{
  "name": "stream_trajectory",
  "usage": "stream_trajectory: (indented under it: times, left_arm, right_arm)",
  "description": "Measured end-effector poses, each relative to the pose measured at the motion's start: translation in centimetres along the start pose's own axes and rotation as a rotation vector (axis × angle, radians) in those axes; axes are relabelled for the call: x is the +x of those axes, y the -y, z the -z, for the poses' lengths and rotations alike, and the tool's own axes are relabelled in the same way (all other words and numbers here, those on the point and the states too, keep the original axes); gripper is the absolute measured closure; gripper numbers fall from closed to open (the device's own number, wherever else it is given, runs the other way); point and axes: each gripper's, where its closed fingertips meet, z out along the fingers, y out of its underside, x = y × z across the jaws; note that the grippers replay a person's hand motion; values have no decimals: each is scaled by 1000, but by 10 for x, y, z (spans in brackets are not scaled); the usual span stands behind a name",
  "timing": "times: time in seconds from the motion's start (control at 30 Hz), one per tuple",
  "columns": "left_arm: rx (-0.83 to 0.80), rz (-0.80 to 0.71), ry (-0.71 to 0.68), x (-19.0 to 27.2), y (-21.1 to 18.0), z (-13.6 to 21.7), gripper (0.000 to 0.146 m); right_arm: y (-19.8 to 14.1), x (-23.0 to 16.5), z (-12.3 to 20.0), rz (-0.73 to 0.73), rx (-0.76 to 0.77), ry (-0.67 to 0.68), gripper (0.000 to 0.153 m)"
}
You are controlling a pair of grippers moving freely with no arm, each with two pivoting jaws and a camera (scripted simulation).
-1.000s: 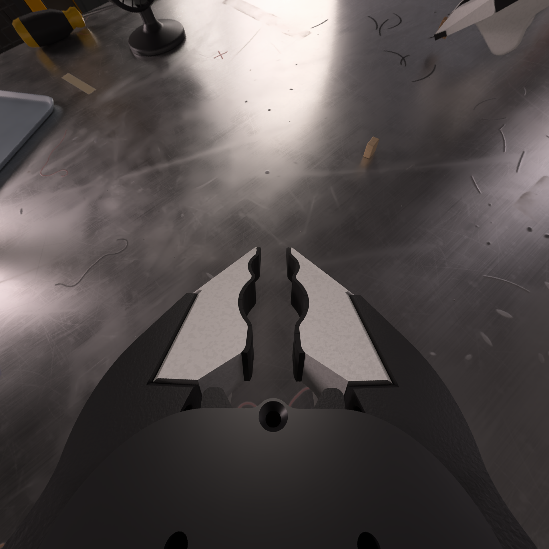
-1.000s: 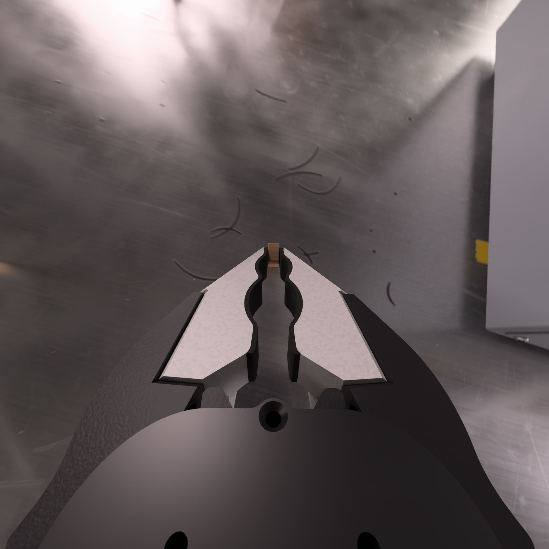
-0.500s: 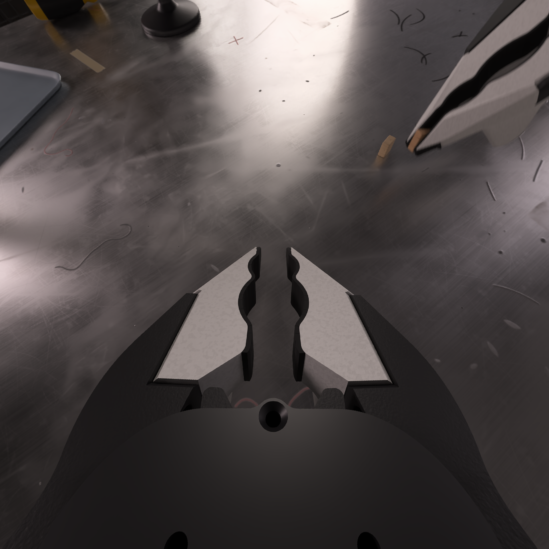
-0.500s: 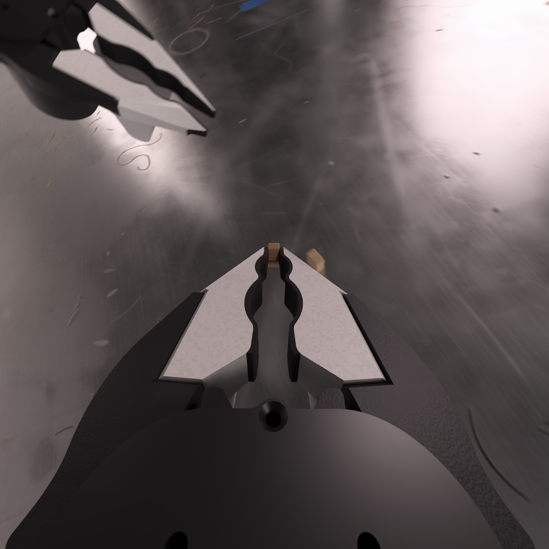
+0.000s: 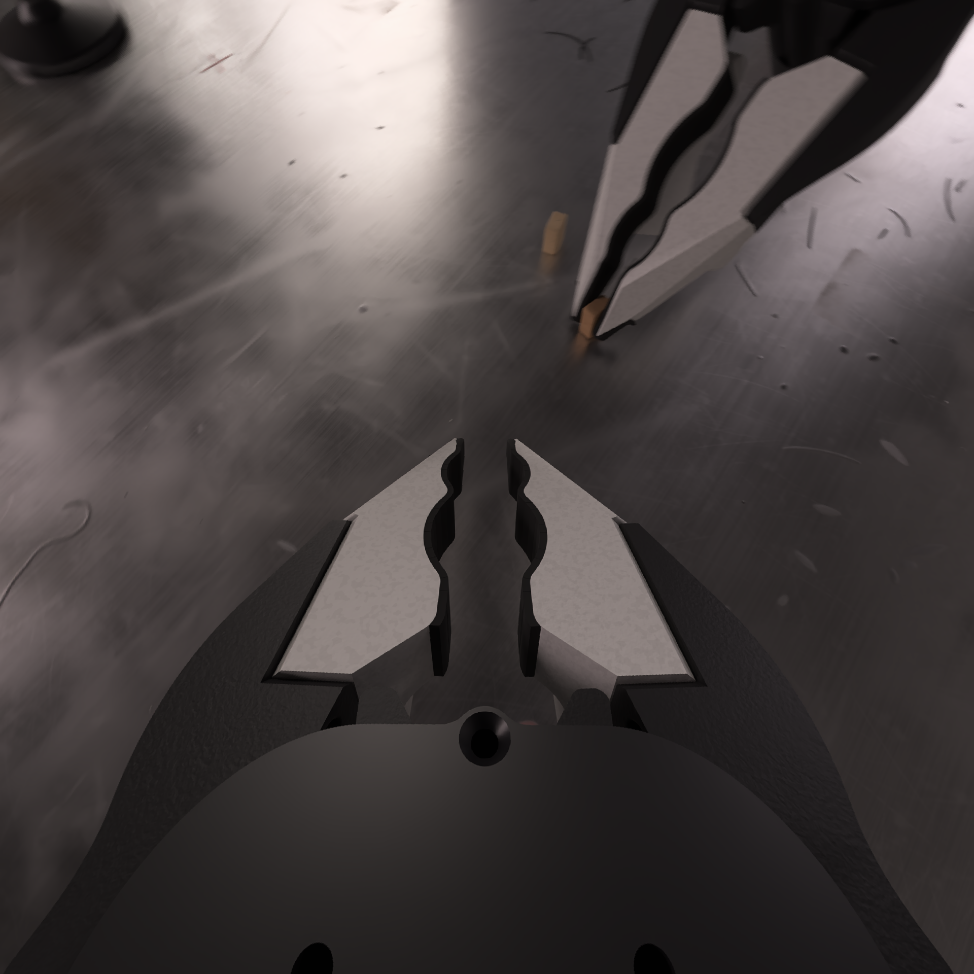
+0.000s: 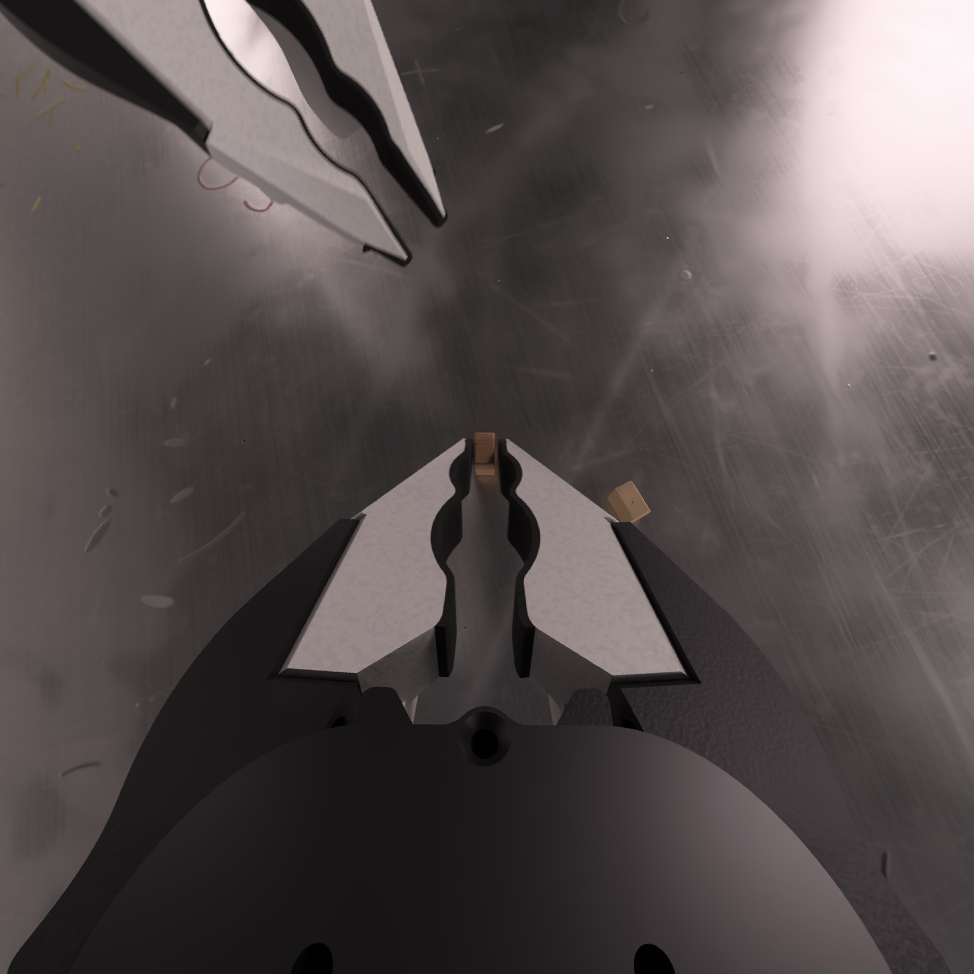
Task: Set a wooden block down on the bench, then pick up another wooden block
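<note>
With the right gripper (image 6: 485, 448) pinching a block (image 6: 484, 454) at the bench (image 5: 263, 316), release gently, clear of the loose block (image 6: 627, 502); the left gripper (image 5: 485, 448) waits, parted and empty.

Held block (image 6: 484, 454): sides hidden between right gripper (image 6: 485, 445) fingertips; contact with bench (image 5: 263, 316) cannot tell.
Second block (image 6: 628, 502): lower corner hidden behind finger.
Round black base (image 5: 63, 37): cut off at top edge.
Left gripper (image 6: 421, 237): body cut off at top-left.
</note>
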Motion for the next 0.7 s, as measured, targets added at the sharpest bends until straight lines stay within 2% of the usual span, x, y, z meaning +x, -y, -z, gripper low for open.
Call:
stream_trajectory:
  times: [0.1,0.2,0.33,0.57,0.7]
  left_arm:
    - [-10,-66,-59,11,6,-4,129]
    - [-26,-137,-91,18,10,-6,130]
    - [43,-206,-58,21,23,-6,130]
    - [64,-99,-93,25,32,-9,130]
    - [72,-47,-78,24,34,-6,130]
  right_arm:
    - [2,2,7,-38,41,-1,133]
    - [-2,4,19,-81,78,-10,132]
    - [-14,11,35,-133,84,-91,133]
    - [-28,33,57,-128,86,-223,133]
    - [-25,42,64,-148,127,-216,133]
